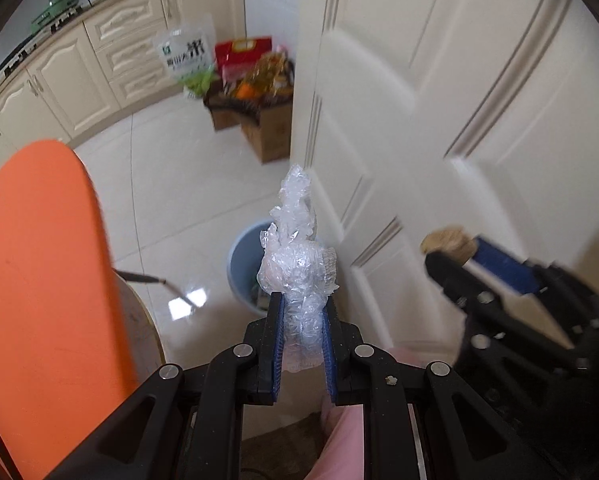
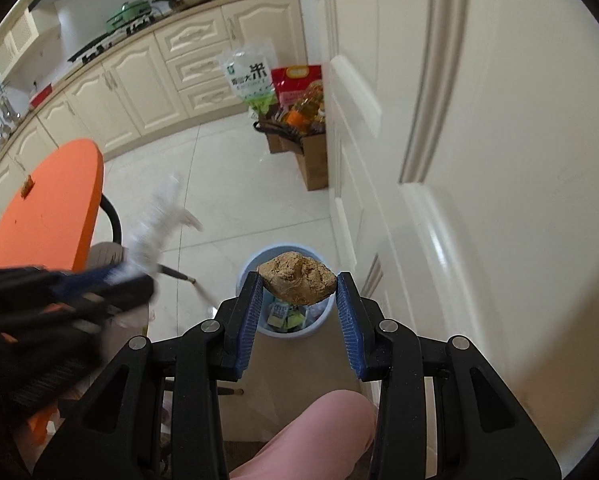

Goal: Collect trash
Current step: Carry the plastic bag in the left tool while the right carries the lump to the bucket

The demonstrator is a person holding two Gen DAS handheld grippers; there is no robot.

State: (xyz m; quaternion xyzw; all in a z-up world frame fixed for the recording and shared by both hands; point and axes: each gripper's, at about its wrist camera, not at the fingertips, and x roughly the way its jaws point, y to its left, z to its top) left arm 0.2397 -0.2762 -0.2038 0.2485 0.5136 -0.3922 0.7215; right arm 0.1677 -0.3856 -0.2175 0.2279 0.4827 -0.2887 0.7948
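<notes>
Left tool (image 1: 303,304) clamps crumpled plastic wrap (image 1: 297,256) above blue bin (image 1: 239,264).

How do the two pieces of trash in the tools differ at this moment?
The crumpled clear plastic wrap in the left tool is see-through and long, sticking far past the fingertips; the brown lump in the right tool is opaque, compact and rounded. The wrap fills the narrow gap along the pads; the lump is pinched only at the tips, the pads wider apart. Both are held above the blue bin.
</notes>
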